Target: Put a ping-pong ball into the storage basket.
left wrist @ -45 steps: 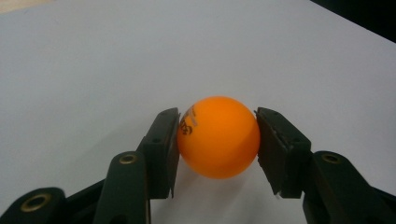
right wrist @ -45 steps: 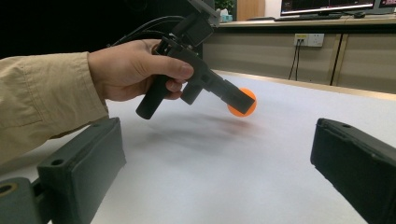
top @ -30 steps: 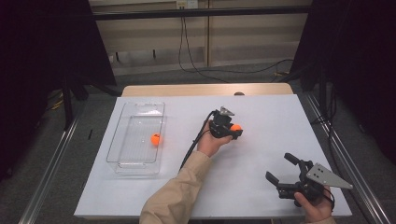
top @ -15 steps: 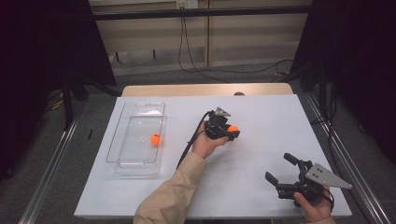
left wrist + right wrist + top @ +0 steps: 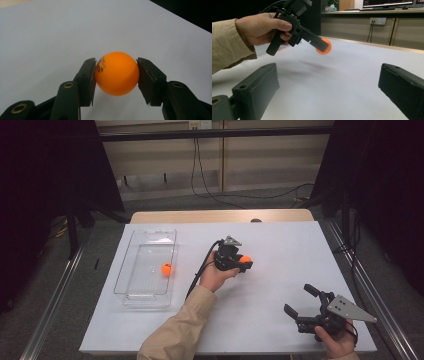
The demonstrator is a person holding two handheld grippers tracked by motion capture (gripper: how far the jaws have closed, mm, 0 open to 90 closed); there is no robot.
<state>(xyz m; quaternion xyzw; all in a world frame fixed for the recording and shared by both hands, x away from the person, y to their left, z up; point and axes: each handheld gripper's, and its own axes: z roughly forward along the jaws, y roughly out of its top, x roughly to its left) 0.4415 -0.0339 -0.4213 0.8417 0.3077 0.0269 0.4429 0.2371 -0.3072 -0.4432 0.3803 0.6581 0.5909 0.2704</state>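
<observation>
Left gripper [image 5: 243, 263] fingers clamped on ball [image 5: 116, 73] | right gripper [image 5: 303, 301] fingers apart | tray [image 5: 131, 285] left, holding second ball [image 5: 166, 268] | counter [image 5: 280, 245] between unobstructed

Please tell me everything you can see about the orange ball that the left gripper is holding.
The small orange ball is round, smooth and matte, like plastic, with dark printed lettering on one side. It looks whole and undented. The left gripper clamps it between two black pads, one on each side. It hangs above the white table, right of the clear plastic tray, not touching the surface.
</observation>
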